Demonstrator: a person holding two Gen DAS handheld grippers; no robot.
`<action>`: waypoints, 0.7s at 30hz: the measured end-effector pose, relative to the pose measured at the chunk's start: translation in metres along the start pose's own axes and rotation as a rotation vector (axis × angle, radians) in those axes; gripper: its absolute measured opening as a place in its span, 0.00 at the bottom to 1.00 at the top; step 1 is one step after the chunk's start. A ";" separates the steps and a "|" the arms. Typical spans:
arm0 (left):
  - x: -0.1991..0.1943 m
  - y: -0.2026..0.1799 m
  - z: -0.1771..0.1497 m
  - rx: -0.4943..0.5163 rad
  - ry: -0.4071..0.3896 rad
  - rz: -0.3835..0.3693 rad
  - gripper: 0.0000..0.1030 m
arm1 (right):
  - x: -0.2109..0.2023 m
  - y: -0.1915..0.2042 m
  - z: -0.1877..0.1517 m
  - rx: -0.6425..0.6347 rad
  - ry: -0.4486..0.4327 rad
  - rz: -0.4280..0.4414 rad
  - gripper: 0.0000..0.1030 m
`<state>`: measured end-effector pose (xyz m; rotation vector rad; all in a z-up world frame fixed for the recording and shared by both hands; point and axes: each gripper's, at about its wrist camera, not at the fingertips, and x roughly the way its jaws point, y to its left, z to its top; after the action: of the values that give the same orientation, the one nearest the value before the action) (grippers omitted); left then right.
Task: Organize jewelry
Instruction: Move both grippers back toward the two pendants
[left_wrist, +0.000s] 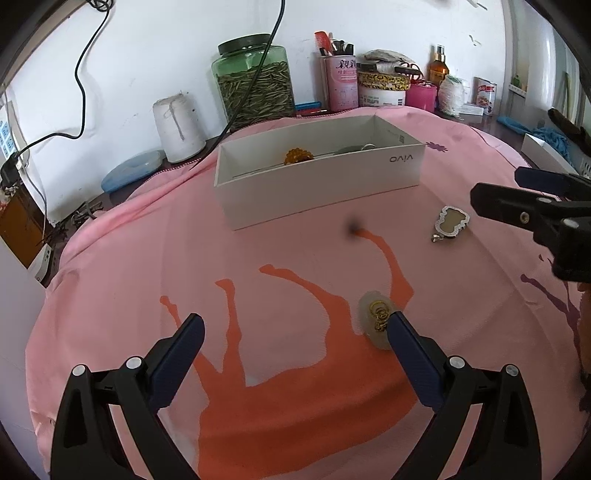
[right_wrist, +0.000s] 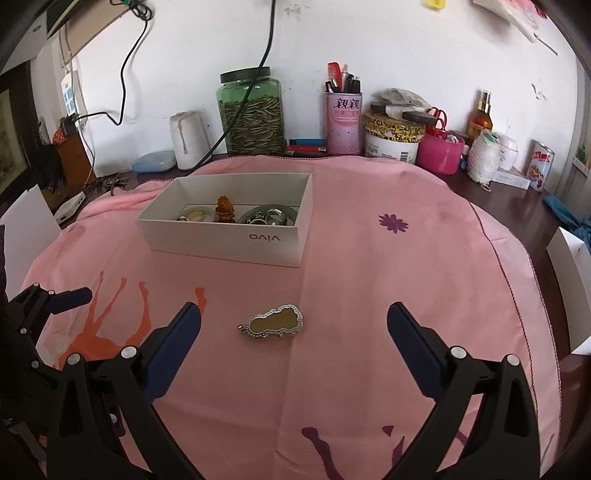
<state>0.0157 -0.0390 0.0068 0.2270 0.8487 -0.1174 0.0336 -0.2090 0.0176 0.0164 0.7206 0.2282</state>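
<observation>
The gourd-shaped pendant (right_wrist: 274, 321), long axis crosswise, lies nearer than the white box (right_wrist: 236, 240), between the right gripper's (right_wrist: 293, 321) wide-apart fingers.

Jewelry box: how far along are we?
Partly done: the box already holds an amber piece and rings. Nothing in hand; left gripper and right gripper are open. Left: gourd pendant and pale pendant, both on the cloth.

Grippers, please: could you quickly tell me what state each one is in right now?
Left gripper: open, holding nothing; the pale pendant lies by its right finger.
Right gripper: open, empty, the silver-rimmed pendant ahead.
</observation>
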 end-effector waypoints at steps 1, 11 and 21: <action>0.000 0.000 0.000 -0.001 -0.001 0.004 0.94 | 0.001 -0.001 0.001 0.005 0.003 0.002 0.93; -0.001 0.001 0.000 0.005 -0.007 0.029 0.95 | 0.003 -0.009 0.002 0.066 0.029 0.043 0.93; -0.004 -0.010 0.000 0.058 -0.022 0.002 0.95 | 0.002 -0.009 0.001 0.081 0.033 0.049 0.93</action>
<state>0.0106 -0.0488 0.0084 0.2801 0.8238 -0.1422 0.0379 -0.2174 0.0163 0.1073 0.7625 0.2464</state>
